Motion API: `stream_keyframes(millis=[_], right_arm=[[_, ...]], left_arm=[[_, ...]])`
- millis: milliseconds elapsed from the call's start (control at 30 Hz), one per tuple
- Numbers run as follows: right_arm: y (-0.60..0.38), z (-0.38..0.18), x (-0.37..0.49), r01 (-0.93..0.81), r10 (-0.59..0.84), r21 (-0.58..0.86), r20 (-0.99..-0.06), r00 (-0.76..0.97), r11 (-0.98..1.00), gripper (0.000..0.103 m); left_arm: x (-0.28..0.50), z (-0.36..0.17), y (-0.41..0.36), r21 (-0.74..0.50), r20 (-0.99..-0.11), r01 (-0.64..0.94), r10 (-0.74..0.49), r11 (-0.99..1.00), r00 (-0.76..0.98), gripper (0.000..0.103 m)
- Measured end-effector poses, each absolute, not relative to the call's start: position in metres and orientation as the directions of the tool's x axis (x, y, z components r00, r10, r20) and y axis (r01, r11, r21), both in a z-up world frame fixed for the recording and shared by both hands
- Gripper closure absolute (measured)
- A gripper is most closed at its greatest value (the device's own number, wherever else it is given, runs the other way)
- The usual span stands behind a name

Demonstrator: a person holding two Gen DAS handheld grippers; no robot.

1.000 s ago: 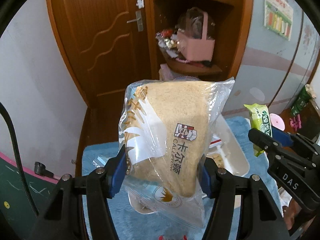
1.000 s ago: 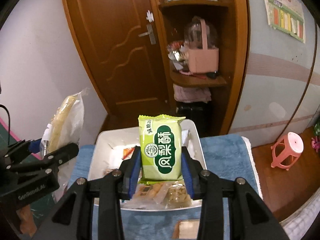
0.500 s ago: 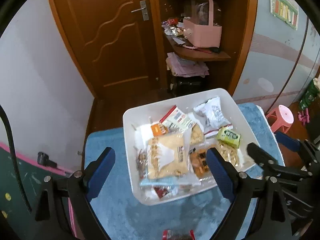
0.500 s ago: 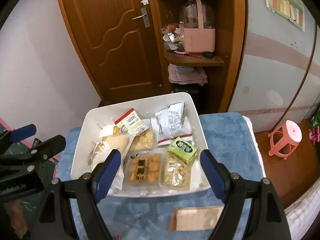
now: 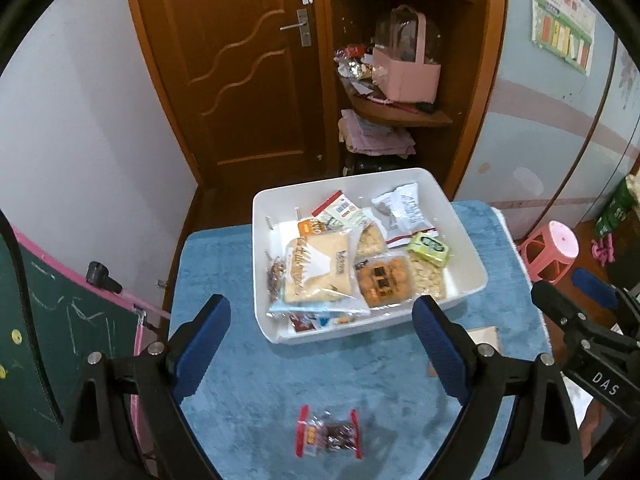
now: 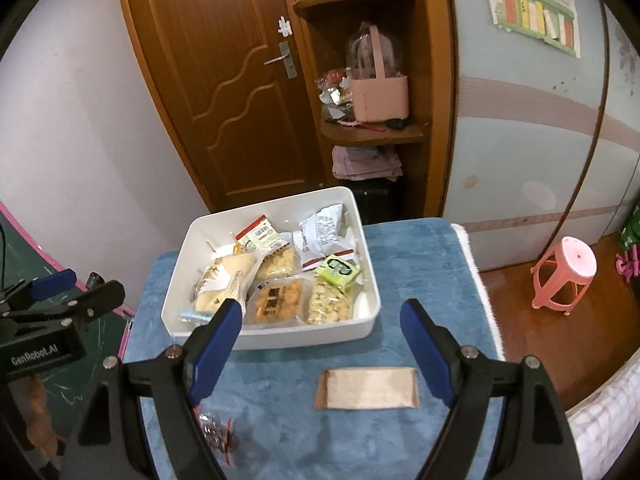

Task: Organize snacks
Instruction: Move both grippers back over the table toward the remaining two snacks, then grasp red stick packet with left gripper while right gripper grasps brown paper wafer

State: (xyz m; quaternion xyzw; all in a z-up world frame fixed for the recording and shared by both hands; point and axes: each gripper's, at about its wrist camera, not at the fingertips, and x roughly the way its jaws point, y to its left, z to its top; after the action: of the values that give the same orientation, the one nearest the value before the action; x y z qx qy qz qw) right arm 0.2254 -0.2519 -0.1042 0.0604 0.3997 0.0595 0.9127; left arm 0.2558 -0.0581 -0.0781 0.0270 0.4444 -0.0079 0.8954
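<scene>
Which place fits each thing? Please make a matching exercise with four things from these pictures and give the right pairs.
Things:
1. green packet
2. bread bag
3. tan packet
4. red-edged packet

Places:
A. on the blue mat, nearest the left gripper
B. in the white bin, left side
C. on the mat, between the right gripper fingers
D. in the bin, right side

Pairs: 1-D, 2-B, 3-C, 4-A

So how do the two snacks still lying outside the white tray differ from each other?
The red-ended packet is clear, small and crinkled, showing dark pieces; the tan packet is opaque, flat and larger. The red-ended packet lies nearer the left gripper, the tan packet between the right gripper's fingers. Both rest on the blue cloth.
</scene>
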Motion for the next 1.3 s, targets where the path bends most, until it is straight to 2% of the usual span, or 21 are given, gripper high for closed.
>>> stream_keyframes(millis=[267, 500, 767, 1067, 1300], right_arm=[[-0.269, -0.098, 0.189, -0.091, 0.158, 0.132, -0.71, 0.686, 0.987, 0.021], [-0.278, -0.117, 0.175, -0.132, 0.145, 0.075, -0.72, 0.679, 0.988, 0.021], [-0.287, -0.158, 0.171, -0.266, 0.157, -0.023, -0.755, 0.637, 0.964, 0.021], [-0.278, -0.208, 0.195, -0.417, 0.208, -0.039, -0.822, 0.531, 0.908, 0.021], [-0.256, -0.256, 0.215, -0.545, 0.152, -0.133, -0.882, 0.446, 0.828, 0.021]], left_arm=[[0.213, -0.077, -0.074, 0.037, -0.788, 0.039, 0.005, 0.999, 0.616, 0.011], [0.192, -0.111, -0.074, 0.048, -0.816, 0.014, 0.031, 0.999, 0.577, 0.011], [0.18, -0.161, -0.065, 0.064, -0.851, -0.009, 0.06, 0.998, 0.522, 0.011], [0.18, -0.242, -0.037, -0.016, -0.941, -0.022, -0.008, 1.0, 0.339, 0.011], [0.182, -0.299, -0.021, -0.073, -0.976, -0.052, -0.061, 0.996, 0.21, 0.011]])
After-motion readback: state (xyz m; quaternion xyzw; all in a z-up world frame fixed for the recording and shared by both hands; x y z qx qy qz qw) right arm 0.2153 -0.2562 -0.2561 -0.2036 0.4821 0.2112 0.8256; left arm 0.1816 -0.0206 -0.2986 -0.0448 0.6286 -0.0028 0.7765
